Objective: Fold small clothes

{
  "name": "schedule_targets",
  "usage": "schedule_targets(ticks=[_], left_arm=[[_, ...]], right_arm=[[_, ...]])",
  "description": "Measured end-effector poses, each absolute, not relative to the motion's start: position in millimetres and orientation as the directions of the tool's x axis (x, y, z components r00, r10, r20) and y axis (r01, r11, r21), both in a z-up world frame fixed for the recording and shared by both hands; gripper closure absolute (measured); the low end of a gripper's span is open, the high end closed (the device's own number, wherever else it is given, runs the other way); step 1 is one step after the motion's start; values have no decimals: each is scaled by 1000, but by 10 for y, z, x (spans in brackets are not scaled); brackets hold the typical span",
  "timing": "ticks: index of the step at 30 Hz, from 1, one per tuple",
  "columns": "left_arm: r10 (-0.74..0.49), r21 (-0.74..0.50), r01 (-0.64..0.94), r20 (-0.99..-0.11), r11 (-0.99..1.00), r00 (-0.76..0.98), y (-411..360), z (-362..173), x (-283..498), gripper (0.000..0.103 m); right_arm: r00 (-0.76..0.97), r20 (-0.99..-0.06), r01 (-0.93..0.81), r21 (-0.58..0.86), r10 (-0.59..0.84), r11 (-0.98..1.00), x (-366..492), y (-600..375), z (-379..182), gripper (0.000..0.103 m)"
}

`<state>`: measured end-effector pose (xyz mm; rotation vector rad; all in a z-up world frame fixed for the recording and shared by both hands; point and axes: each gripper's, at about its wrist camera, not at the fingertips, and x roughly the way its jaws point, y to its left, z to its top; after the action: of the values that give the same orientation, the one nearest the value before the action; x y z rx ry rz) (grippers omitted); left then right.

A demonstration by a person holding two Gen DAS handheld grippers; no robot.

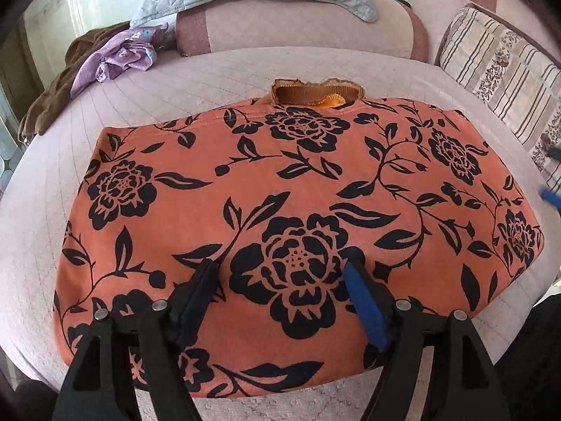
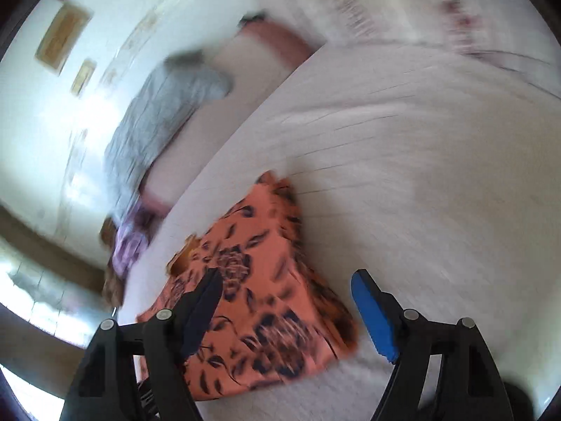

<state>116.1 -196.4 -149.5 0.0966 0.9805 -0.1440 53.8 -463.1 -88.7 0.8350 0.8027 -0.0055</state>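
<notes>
Looking from the left: the left gripper (image 1: pixel 280 280) hangs spread over the orange flowered top (image 1: pixel 298 210) lying folded on the bed (image 1: pixel 210 70); the right gripper (image 2: pixel 287 287) is spread too, empty. Soft, light, floppy cloth, I'd pinch an edge.

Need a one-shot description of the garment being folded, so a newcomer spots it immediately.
Start at the pale quilted bed filling the left wrist view. In its middle, right ahead of the open left gripper, lies the orange garment, spread flat. Its black flower-and-leaf print and brown ribbed collar separate it from the crumpled purple and brown clothes at the far left edge.
</notes>
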Motion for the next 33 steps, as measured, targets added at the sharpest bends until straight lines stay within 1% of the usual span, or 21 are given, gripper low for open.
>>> schedule_targets(ticks=[2, 4, 5, 7, 8, 9, 10, 11, 12, 14, 16, 18, 20, 21, 22, 24, 27, 29, 30, 32, 33], left_arm=[[-81, 10, 161, -831, 987, 550, -1961, -1503, 1158, 27], [-90, 0, 162, -833, 987, 546, -1946, -1500, 1158, 27], [-94, -4, 164, -834, 986, 543, -1943, -1502, 1164, 26], [-100, -8, 170, -835, 985, 541, -1942, -1508, 1175, 25], [-103, -10, 174, -835, 985, 541, -1936, -1510, 1182, 25], [-108, -12, 178, -834, 984, 540, -1934, -1511, 1185, 25], [-111, -14, 180, -834, 983, 540, -1937, -1510, 1184, 25], [-117, -18, 184, -834, 983, 540, -1934, -1511, 1188, 25], [-122, -22, 188, -833, 982, 540, -1925, -1513, 1188, 25], [-130, -25, 196, -829, 980, 543, -1907, -1517, 1185, 24], [-133, -24, 201, -826, 979, 548, -1904, -1524, 1177, 24], [-137, -27, 204, -826, 979, 546, -1901, -1527, 1179, 24], [-146, -38, 206, -827, 978, 544, -1887, -1525, 1177, 24], [-147, -36, 210, -826, 977, 543, -1885, -1528, 1179, 24], [-145, -30, 214, -826, 976, 545, -1893, -1531, 1177, 23], [-145, -31, 213, -826, 977, 545, -1890, -1530, 1182, 23], [-141, -29, 208, -826, 978, 545, -1900, -1536, 1182, 23], [-139, -30, 204, -828, 978, 543, -1905, -1537, 1184, 23], [-138, -30, 203, -829, 979, 542, -1905, -1537, 1187, 23], [-137, -30, 203, -831, 979, 538, -1914, -1534, 1194, 23], [-137, -30, 203, -833, 979, 536, -1916, -1528, 1197, 23]], right_arm=[[668, -642, 236, 663, 376, 711, 1008, -4708, -939, 24], [620, -673, 230, 648, 404, 726, 1413, -4736, -1024, 24], [584, -693, 227, 639, 422, 735, 1642, -4727, -1091, 25], [541, -701, 216, 650, 465, 729, 1872, -4721, -1227, 27], [505, -714, 222, 650, 485, 727, 2000, -4710, -1317, 30], [470, -727, 229, 648, 500, 726, 2094, -4674, -1405, 44], [453, -732, 223, 645, 508, 731, 2142, -4633, -1447, 68], [444, -741, 215, 634, 504, 743, 2170, -4591, -1449, 83], [449, -736, 203, 636, 507, 744, 2167, -4543, -1412, 88], [506, -733, 184, 606, 454, 774, 2093, -4477, -1217, 89], [522, -755, 207, 563, 396, 800, 2051, -4454, -1213, 89], [462, -833, 256, 452, 303, 854, 2112, -4424, -1430, 88], [487, -808, 285, 505, 331, 815, 2082, -4476, -1451, 81], [504, -789, 287, 536, 350, 794, 2060, -4493, -1394, 81], [514, -786, 291, 536, 343, 792, 2035, -4501, -1333, 81], [536, -801, 309, 478, 264, 822, 1967, -4483, -1153, 81], [600, -758, 244, 478, 256, 844, 1783, -4346, -773, 80], [617, -721, 178, 519, 315, 836, 1638, -4169, -591, 80], [616, -705, 144, 539, 351, 830, 1562, -4048, -532, 77], [588, -698, 62, 542, 408, 838, 1433, -3727, -503, 59], [570, -702, 36, 540, 426, 841, 1377, -3649, -546, 30]])
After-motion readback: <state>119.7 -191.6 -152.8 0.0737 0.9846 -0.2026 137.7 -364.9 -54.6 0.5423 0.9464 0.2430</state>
